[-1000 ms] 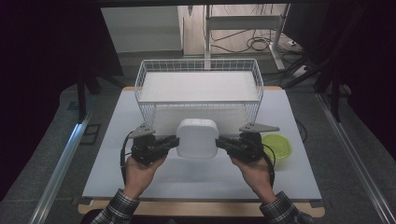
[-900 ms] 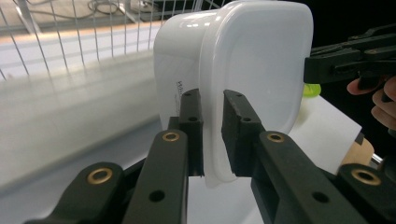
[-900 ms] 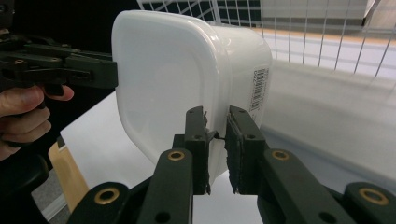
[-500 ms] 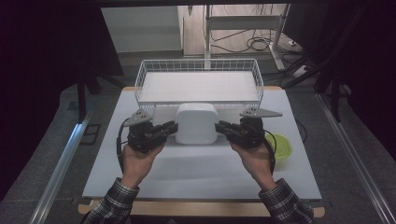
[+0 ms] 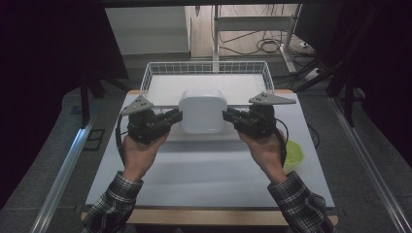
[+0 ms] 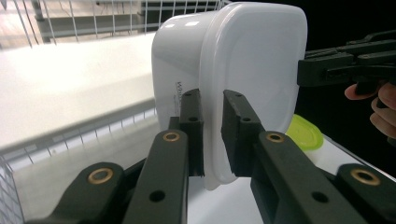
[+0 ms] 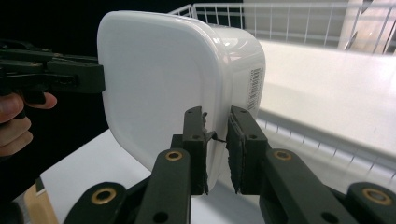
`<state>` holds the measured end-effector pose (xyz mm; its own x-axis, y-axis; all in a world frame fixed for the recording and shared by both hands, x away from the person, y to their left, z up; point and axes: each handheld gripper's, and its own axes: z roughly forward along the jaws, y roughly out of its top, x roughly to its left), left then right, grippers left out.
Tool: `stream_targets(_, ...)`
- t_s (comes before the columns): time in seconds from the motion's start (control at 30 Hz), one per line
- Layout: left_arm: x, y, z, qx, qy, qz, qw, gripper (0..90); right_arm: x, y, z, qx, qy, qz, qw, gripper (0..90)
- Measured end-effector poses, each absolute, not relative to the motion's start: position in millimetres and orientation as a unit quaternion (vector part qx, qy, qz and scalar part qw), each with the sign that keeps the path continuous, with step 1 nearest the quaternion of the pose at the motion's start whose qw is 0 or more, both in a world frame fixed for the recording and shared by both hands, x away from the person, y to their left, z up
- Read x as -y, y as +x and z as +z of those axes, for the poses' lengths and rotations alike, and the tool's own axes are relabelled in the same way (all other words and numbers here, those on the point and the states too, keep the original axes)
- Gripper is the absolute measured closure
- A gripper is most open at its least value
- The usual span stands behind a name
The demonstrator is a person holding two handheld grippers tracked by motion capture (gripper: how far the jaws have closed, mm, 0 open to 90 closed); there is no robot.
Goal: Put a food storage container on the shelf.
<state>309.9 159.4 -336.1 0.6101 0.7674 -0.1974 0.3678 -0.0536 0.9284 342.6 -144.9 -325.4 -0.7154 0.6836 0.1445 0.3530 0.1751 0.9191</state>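
- A white plastic container (image 5: 202, 111) with rounded corners is held in the air between two hand-held claws, above the white tabletop (image 5: 209, 170) and just in front of a white wire basket (image 5: 206, 73).
- The left claw (image 5: 174, 116) grips the container's left edge. In the left gripper view its two black jaws are nearly closed, pinching the rim of the container (image 6: 233, 79) between them.
- The right claw (image 5: 230, 116) grips the opposite edge in the same way. In the right gripper view its jaws are nearly closed on the rim of the container (image 7: 163, 79), with a thin gap showing between them.
- The container is turned on its side, one broad flat face toward the high camera.
- The container's inside is out of sight, so whether it holds anything cannot be told. A barcode label on its side is too small to read.
- The container covers the middle of the basket's near rim in the high view.
- A yellow-green lid (image 5: 294, 154) lies on the tabletop near the right edge, partly behind the person's right hand (image 5: 265, 150).
- The person's left hand (image 5: 138, 153) and both plaid sleeves come in from the bottom.
- The surroundings are dark; cables lie on the floor behind the tabletop.
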Motion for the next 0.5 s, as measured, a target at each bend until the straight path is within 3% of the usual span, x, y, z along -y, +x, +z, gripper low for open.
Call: stream_targets(0.5,-160.6,348.4,-317.0,-0.409,0.698,0.161,0.566,79.5,142.4,373.1,-299.2,-0.744,0.355,0.543,0.162,77.8)
